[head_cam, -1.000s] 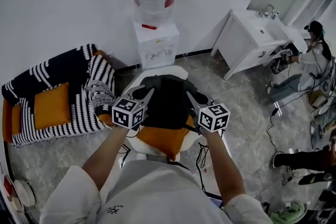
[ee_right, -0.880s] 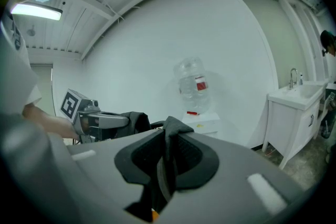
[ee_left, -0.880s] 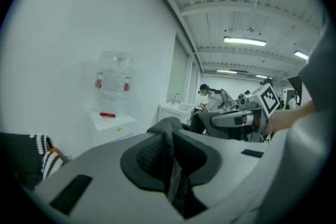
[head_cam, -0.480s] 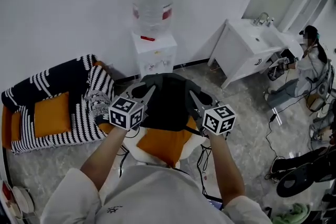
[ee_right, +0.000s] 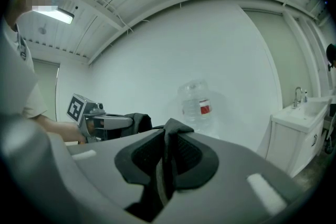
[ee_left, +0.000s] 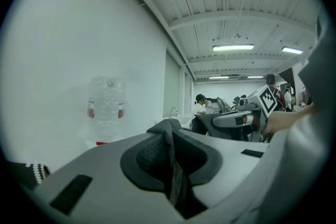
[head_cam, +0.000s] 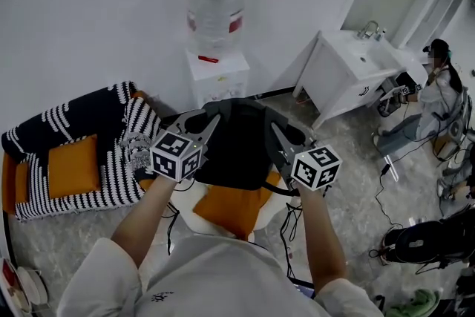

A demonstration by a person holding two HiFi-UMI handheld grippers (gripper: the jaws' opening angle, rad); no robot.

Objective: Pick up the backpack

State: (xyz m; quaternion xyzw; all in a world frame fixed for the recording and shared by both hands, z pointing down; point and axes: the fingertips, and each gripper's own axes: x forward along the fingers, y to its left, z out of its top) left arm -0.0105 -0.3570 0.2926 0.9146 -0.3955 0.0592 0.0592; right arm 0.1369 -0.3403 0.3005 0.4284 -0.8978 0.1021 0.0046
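Observation:
The black backpack (head_cam: 236,146) hangs in front of me above a chair with an orange cushion (head_cam: 231,208). My left gripper (head_cam: 211,124) is shut on the strap at the pack's left side. My right gripper (head_cam: 275,133) is shut on the strap at its right side. In the left gripper view a fold of black strap (ee_left: 169,136) is pinched between the grey jaws, with the other gripper (ee_left: 237,120) beyond it. The right gripper view shows its own strap fold (ee_right: 168,136) clamped the same way. The pack's lower part is hidden behind my hands.
A white water dispenser (head_cam: 217,76) with a clear bottle (head_cam: 216,5) stands against the wall just behind the pack. A striped sofa (head_cam: 89,131) lies to the left, a white sink cabinet (head_cam: 347,78) to the right. A seated person (head_cam: 438,82) and floor cables (head_cam: 390,182) are at far right.
Both grippers have risen with the backpack between them. The pack sits higher over the orange cushion, and more of the cushion shows below it.

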